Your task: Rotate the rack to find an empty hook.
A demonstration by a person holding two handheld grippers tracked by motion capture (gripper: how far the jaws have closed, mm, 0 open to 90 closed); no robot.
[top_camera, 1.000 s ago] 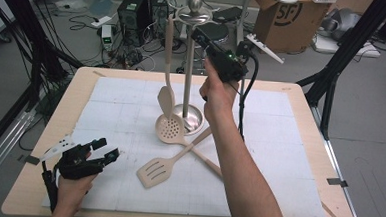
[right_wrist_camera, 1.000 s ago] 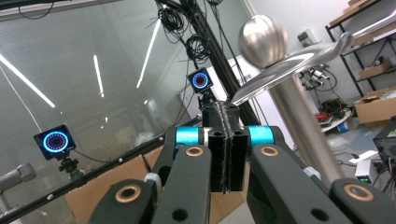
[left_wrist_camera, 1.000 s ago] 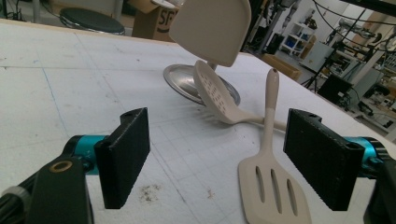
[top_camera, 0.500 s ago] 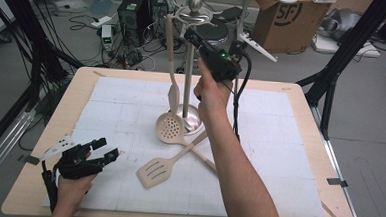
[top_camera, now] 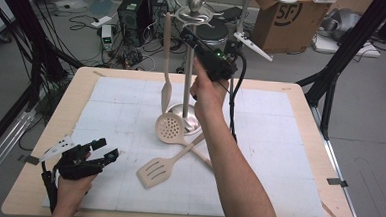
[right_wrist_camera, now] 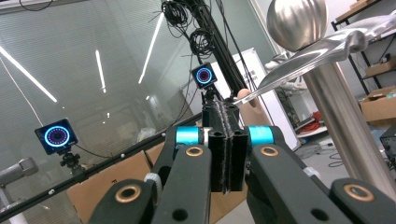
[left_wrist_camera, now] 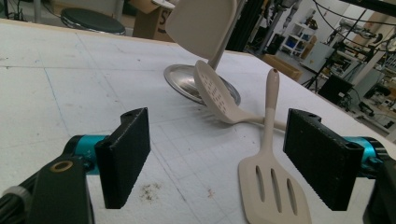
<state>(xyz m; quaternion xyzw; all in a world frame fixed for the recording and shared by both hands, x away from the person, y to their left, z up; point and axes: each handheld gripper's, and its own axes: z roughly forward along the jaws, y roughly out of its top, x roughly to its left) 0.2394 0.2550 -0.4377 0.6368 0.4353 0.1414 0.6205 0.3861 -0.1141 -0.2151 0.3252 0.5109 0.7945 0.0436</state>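
High view shows my right tool (top_camera: 187, 34) raised to the top of the utensil stand (top_camera: 189, 63), clenched with nothing between the pads. A second ago the wooden spatula (top_camera: 167, 67) dangled lower beside the post; now it hangs from a hook, so I judge that hanging step done. My left tool (top_camera: 106, 151) rests released on the surface (top_camera: 288, 158), near the slotted turner (top_camera: 159, 169) and skimmer (top_camera: 171, 127) lying there.

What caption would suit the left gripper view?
Open left gripper facing a slotted spatula and skimmer on the white table.
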